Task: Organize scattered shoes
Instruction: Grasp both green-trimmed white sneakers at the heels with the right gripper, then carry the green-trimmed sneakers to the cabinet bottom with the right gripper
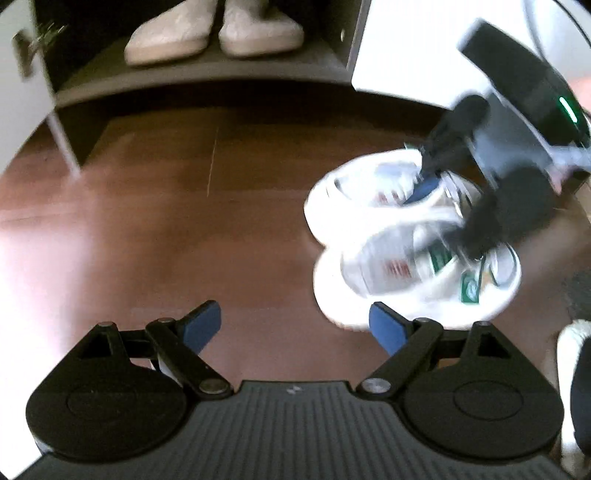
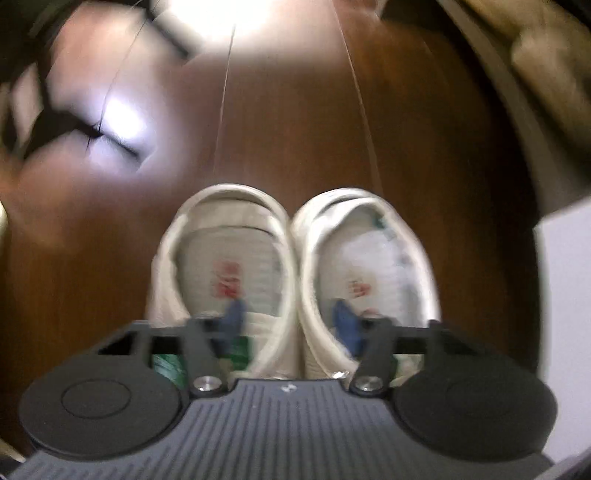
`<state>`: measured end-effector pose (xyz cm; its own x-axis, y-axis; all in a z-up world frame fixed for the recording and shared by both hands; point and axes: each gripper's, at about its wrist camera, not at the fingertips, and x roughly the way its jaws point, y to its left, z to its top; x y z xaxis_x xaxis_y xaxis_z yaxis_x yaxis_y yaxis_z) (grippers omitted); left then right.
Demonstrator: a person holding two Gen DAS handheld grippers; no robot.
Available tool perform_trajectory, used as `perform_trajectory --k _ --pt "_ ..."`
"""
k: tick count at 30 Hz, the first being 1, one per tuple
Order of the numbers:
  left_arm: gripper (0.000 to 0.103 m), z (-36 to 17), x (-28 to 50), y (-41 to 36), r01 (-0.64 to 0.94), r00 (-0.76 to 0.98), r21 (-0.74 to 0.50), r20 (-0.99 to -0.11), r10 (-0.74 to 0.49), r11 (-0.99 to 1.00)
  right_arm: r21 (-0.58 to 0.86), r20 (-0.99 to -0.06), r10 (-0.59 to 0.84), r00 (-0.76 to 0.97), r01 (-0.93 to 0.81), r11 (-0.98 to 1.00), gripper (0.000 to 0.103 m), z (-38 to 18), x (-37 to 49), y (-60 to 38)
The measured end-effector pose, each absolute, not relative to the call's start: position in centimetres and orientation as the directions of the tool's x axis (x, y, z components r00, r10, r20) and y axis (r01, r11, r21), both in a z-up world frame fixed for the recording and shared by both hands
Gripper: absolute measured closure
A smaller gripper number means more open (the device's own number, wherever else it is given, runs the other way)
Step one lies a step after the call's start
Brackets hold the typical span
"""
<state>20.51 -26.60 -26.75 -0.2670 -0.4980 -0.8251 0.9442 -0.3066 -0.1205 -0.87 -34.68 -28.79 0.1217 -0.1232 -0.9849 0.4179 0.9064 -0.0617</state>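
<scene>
Left wrist view shows a big brown wood floor (image 1: 184, 206) that fills most of the picture. At the far side of the floor stands a dark shoe shelf (image 1: 207, 74). On that shelf sit two pale beige shoes (image 1: 218, 33), side by side and touching. A white door (image 1: 424, 55) hangs open just beside the shelf, on its right.

On the floor, well apart from the shelf and to its right, are two white sneakers (image 1: 402, 251). They are pressed together side by side. They have white rims, red marks on the insoles and green tags. They look blurry, so it is hard to tell if they touch the floor.

The right gripper (image 1: 439, 203) comes down from above into the white sneakers. In the right wrist view, one blue finger (image 2: 232, 317) is inside one sneaker and the other blue finger is inside the other sneaker. The two inner walls of the sneakers (image 2: 295, 266) are squeezed between the fingers, so it is gripping both.

The left gripper (image 1: 295, 326) is near the sneakers, on the side away from the shelf. Its blue fingers are spread wide with nothing between them, just floor.
</scene>
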Motion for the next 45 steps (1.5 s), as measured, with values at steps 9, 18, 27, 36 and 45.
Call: perform_trajectory --k 9,18,27,36,45 --pt "0.014 -26.4 23.6 -24.1 0.969 -0.248 -0.214 -0.817 -0.521 -0.126 0.19 -0.973 -0.02 0.23 0.846 0.498 0.091 -28.4 0.0 -41.4" --pt "0.014 -24.4 23.5 -27.2 0.979 -0.204 -0.148 -0.765 -0.611 -0.141 0.28 -0.882 -0.283 0.377 0.902 0.329 0.063 -25.2 2.0 -45.0" --pt "0.014 -27.9 19.7 -29.9 0.972 -0.162 -0.033 -0.81 -0.563 -0.232 0.066 -0.907 -0.337 0.255 0.873 0.483 0.032 -24.6 -4.3 -35.8" --pt "0.012 -31.3 18.3 -31.4 0.943 -0.079 0.1 -0.859 -0.505 -0.316 0.011 -0.895 -0.356 0.268 0.811 0.584 0.034 -28.2 -2.2 -33.2" --pt "0.015 -31.3 20.8 -38.0 0.895 -0.016 0.234 -0.835 -0.55 -0.38 0.179 -0.877 -0.392 0.277 0.947 0.267 0.043 -27.5 0.2 -40.8"
